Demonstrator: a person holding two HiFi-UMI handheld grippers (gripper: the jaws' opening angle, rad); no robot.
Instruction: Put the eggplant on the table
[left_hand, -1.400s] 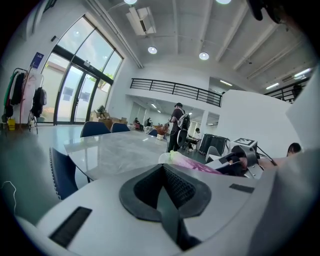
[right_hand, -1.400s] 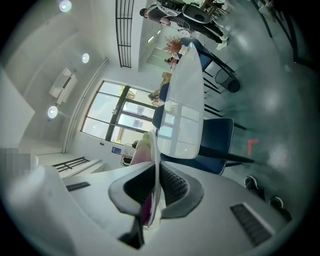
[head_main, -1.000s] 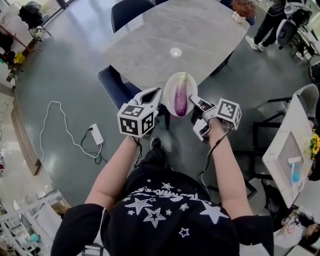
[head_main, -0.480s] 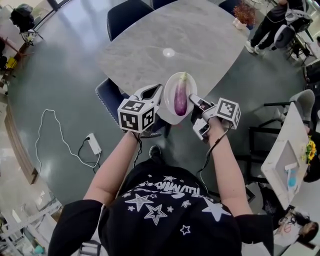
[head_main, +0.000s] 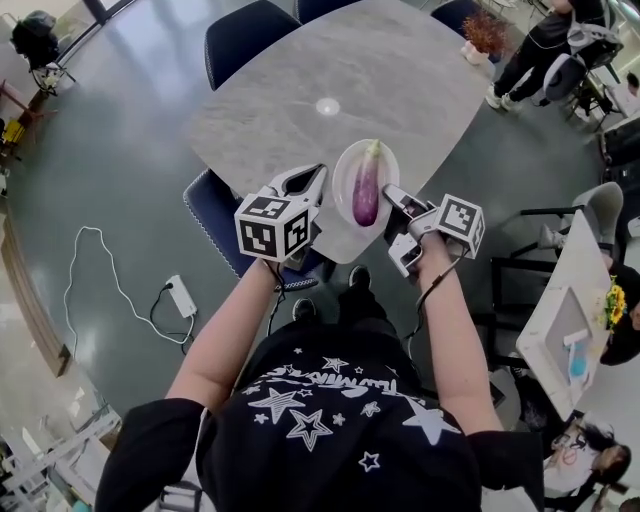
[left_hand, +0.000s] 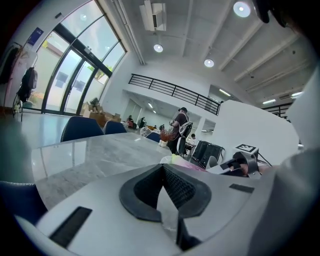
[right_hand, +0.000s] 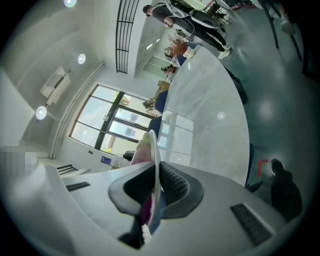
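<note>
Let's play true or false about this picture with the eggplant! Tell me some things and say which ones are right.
1. The eggplant lies on a white plate. True.
2. Only the right gripper holds the plate. False: the left gripper is also shut on the rim, one gripper on each side.
3. The eggplant is green all over. False: it is purple, with a pale green tip at the far end.
4. Dark blue chairs stand around the grey table. True.
</note>
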